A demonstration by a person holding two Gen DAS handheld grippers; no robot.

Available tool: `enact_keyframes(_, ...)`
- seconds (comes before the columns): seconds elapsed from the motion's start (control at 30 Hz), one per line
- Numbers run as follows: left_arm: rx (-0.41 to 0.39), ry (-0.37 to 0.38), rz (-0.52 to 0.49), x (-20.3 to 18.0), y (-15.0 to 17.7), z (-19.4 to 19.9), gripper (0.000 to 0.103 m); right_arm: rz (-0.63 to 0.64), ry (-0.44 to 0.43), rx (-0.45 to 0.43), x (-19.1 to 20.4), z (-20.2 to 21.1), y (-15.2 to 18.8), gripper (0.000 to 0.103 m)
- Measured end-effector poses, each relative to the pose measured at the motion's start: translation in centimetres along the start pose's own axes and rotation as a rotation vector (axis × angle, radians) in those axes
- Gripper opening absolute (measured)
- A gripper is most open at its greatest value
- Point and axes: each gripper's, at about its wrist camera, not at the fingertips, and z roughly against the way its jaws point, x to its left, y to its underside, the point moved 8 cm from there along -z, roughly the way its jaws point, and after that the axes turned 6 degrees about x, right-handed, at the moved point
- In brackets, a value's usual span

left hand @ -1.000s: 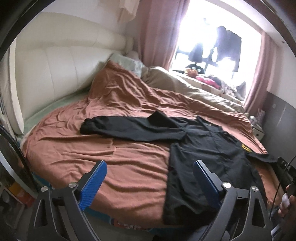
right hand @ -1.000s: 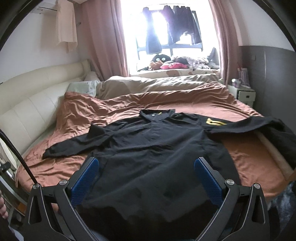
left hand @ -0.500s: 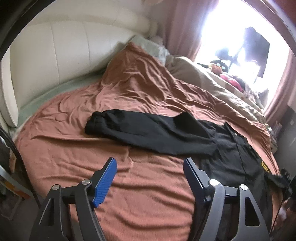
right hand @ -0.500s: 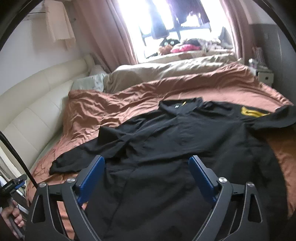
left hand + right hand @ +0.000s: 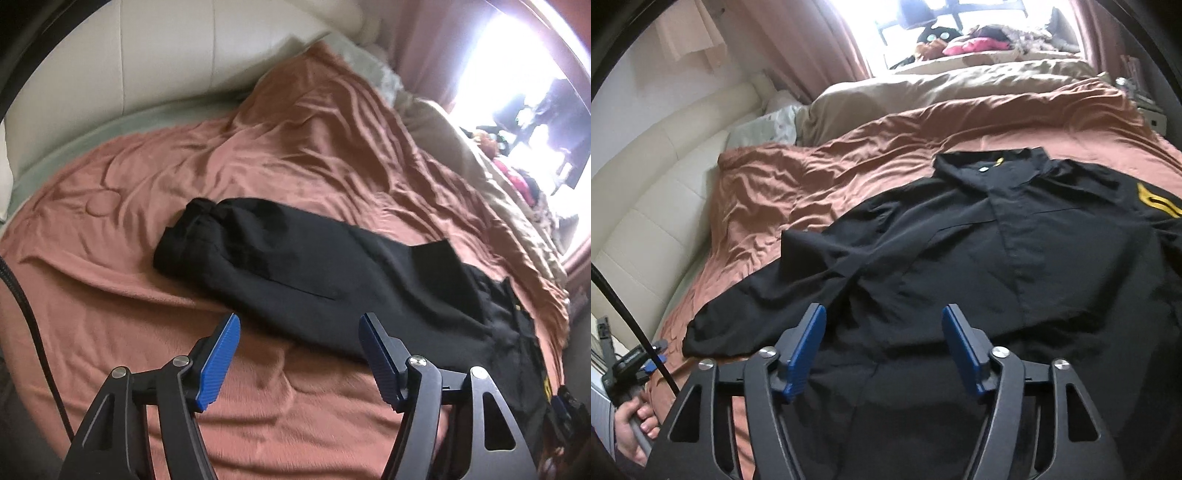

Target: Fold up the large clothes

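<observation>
A large black shirt with a yellow emblem lies spread flat, front up, on the rust-brown bedspread. Its long left sleeve stretches out across the bedspread, cuff bunched at the far end. My left gripper hovers just short of the sleeve's near edge, jaws closing with nothing between them. My right gripper hangs over the shirt's body near the sleeve seam, jaws also closing, and the pads do not press on the cloth. The left gripper shows at the lower left, held by a hand.
A cream padded headboard curves round the far left of the bed. A beige duvet and a pale pillow lie beyond the shirt. The windowsill holds toys and clothes. Pink curtains hang beside it. A black cable crosses the left.
Both grippers have come in closer over the bed and their jaws have narrowed. The left view has swung down onto the sleeve, and the right has moved over the shirt's left side.
</observation>
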Motion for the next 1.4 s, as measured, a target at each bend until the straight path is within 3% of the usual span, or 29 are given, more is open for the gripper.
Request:
enact_keyframes(0.23, 0.072, -0.114, 0.044, 2.0, -0.3, -5.9, 0.068, -0.013, -0.015, 0.047, 0.3, -5.1, -2.6, 0.047)
enact_keyframes(0.27, 0.081, -0.132, 0.052, 2.5, -0.4, -6.8, 0.064, -0.015, -0.019, 0.057, 0.4, -5.8, -2.8, 0.043)
enact_keyframes(0.33, 0.090, -0.167, 0.067, 3.4, -0.9, -8.5, 0.047, -0.027, -0.040, 0.080, 0.4, -7.6, -3.4, 0.038)
enact_keyframes(0.4, 0.075, -0.176, 0.101, 4.2, -1.4, -8.9, 0.013, -0.044, -0.058, 0.100, 0.1, -9.4, -4.0, 0.031)
enact_keyframes(0.47, 0.043, -0.173, 0.113, 4.2, -2.2, -8.0, 0.006, -0.071, -0.088, 0.119, 0.0, -11.1, -4.5, 0.023)
enact_keyframes(0.7, -0.063, -0.119, 0.031, 0.9, -5.9, -2.6, 0.003, -0.219, -0.235, 0.164, -0.5, -17.7, -5.9, 0.010)
enact_keyframes(0.9, -0.157, -0.023, -0.064, -4.4, -8.7, 2.4, 0.002, -0.269, -0.272, 0.275, -1.0, -23.5, -3.8, 0.009)
enact_keyframes(1.1, -0.244, 0.068, -0.186, -12.6, -10.4, 8.1, 0.002, -0.260, -0.285, 0.262, -1.3, -22.4, -5.3, 0.009)
enact_keyframes(1.23, -0.292, 0.105, -0.276, -18.5, -10.6, 11.3, 0.002, -0.244, -0.295, 0.227, -0.8, -18.8, -6.3, 0.010)
enact_keyframes(1.27, -0.304, 0.124, -0.305, -20.5, -10.5, 12.2, 0.002, -0.235, -0.285, 0.214, -1.0, -17.8, -6.3, 0.014)
enact_keyframes(1.33, -0.316, 0.147, -0.335, -23.0, -10.5, 13.4, 0.002, -0.255, -0.271, 0.211, -1.5, -16.0, -5.9, 0.033)
enact_keyframes(1.37, -0.322, 0.164, -0.353, -24.6, -10.4, 14.1, 0.002, -0.255, -0.283, 0.187, -1.8, -14.8, -5.9, 0.052)
enact_keyframes(1.4, -0.327, 0.181, -0.368, -26.0, -10.2, 14.8, 0.002, -0.248, -0.275, 0.165, -2.0, -14.0, -6.1, 0.063)
